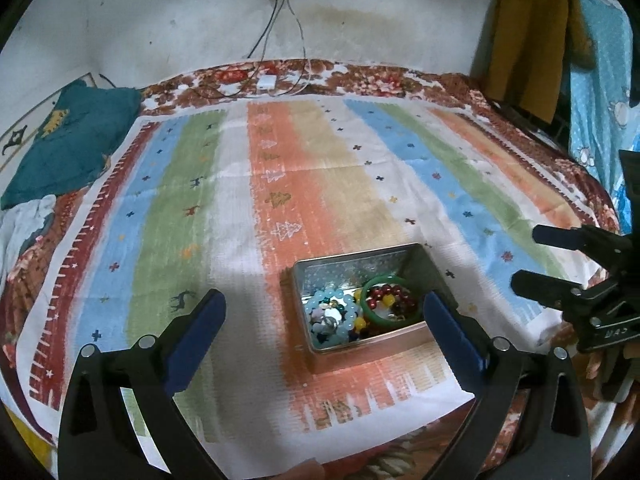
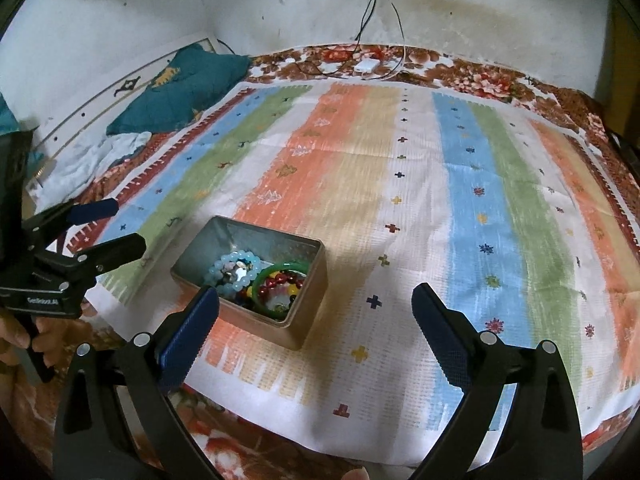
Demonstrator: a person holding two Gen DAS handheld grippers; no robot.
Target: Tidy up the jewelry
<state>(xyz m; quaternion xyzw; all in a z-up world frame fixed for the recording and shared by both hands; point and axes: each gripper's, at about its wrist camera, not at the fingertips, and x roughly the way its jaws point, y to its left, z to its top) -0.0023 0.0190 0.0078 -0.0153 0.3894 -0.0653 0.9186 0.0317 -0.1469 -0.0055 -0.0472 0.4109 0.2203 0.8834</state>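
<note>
An open metal tin (image 1: 304, 280) (image 2: 308, 276) stands on the striped cloth. Inside lie a pale blue bead bracelet (image 1: 352, 312) (image 2: 218, 266), a green bangle (image 1: 370, 312) (image 2: 262, 276) and a dark red bead bracelet (image 1: 384, 292) (image 2: 280, 280), with other small beads. My left gripper (image 1: 324, 312) is open and empty, its jaws either side of the tin and above it. My right gripper (image 2: 316, 304) is open and empty, just right of the tin. Each gripper also shows in the other's view: right (image 1: 532, 260), left (image 2: 124, 226).
The striped cloth (image 1: 320, 168) covers a floral bedspread (image 2: 480, 76). A teal pillow (image 1: 72, 136) and white cloth (image 2: 100, 152) lie at the far left. A white charger (image 1: 267, 82) with cables sits by the wall. Clothes (image 1: 532, 40) hang at the far right.
</note>
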